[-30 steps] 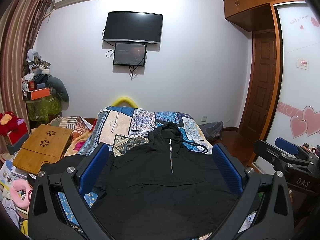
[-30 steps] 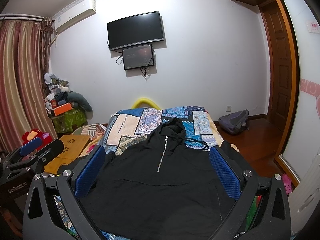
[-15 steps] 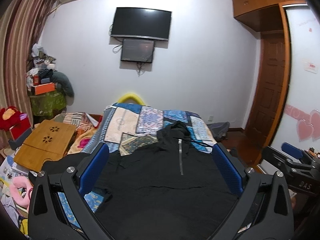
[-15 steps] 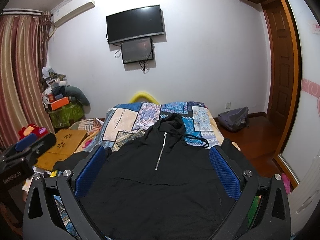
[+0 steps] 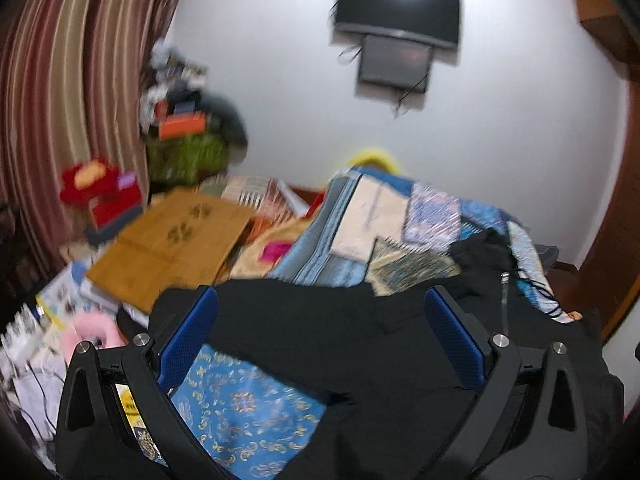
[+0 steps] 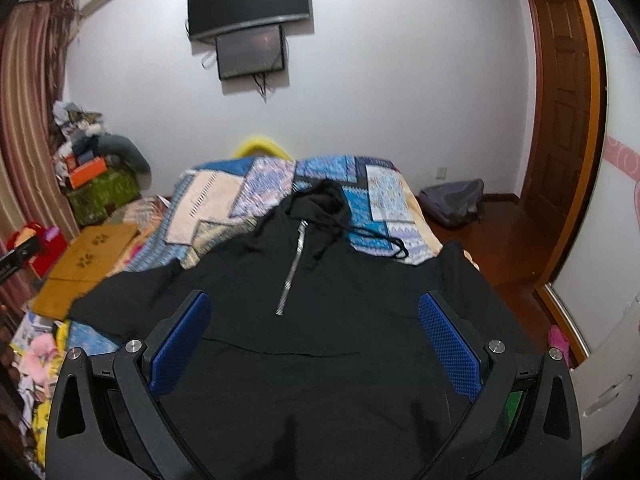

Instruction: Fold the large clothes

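A large black hoodie with a silver half zipper lies spread front-up on the patchwork bedspread, hood toward the far wall. In the left wrist view its left sleeve stretches across the near left side of the bed. My left gripper hangs open above that sleeve, blue pads wide apart and holding nothing. My right gripper is open over the hoodie's chest, with nothing between its fingers.
A wooden lap desk and piled clutter lie left of the bed. Striped curtains hang at far left. A grey backpack sits on the floor by the door. Two screens hang on the wall.
The left gripper has swung left and down, now over the hoodie's left sleeve, with motion blur. The right gripper has dropped closer to the hoodie's chest. Both stay open.
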